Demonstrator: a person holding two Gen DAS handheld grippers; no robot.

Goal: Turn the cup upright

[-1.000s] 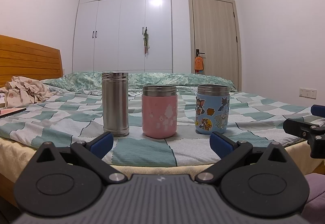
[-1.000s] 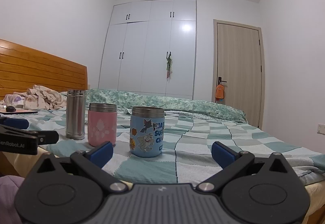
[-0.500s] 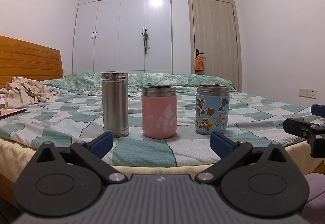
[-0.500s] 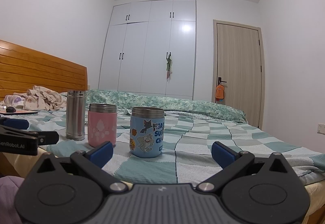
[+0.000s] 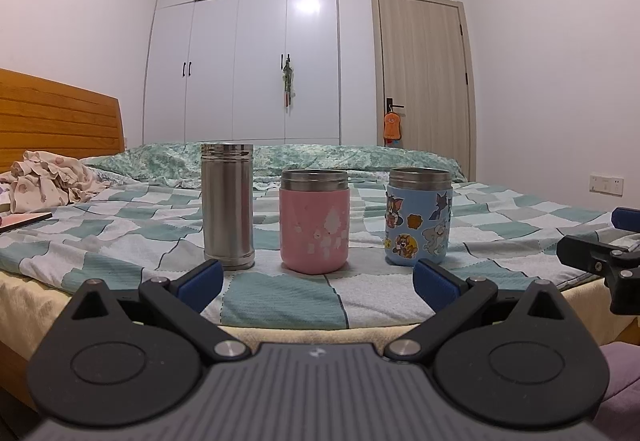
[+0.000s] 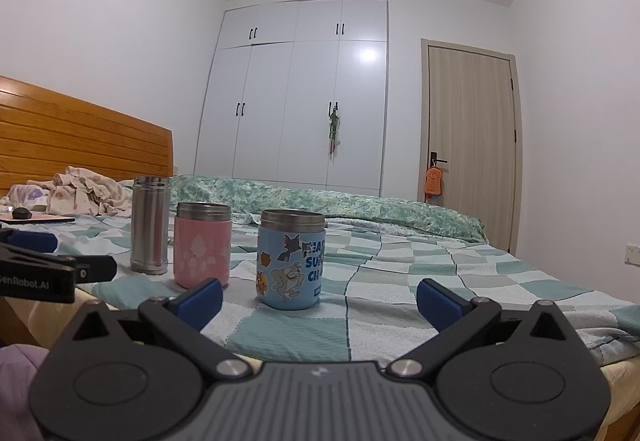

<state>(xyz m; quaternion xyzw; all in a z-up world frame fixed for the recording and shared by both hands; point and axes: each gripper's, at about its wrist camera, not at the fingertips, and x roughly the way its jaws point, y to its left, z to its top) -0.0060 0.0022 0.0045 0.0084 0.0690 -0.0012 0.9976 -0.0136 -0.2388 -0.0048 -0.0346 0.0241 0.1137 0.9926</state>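
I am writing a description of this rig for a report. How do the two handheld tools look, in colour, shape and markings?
Both look alike. The left tool has a ribbed dark grey body with a small white logo, two round black discs, silver pivot bolts and angular black arms ending in blue finger pads. The right tool shows the same parts. White lettering, partly cut off, reads "enRobot.AI" on the left tool's side in the right wrist view.

The steel cup (image 5: pixel 228 205) was silver, one cup (image 5: pixel 314 227) pink, another (image 5: pixel 417 219) blue with cartoon stickers; the bedsheet (image 5: pixel 280 293) was green-and-white checked, the wardrobe (image 5: pixel 248 49) white.
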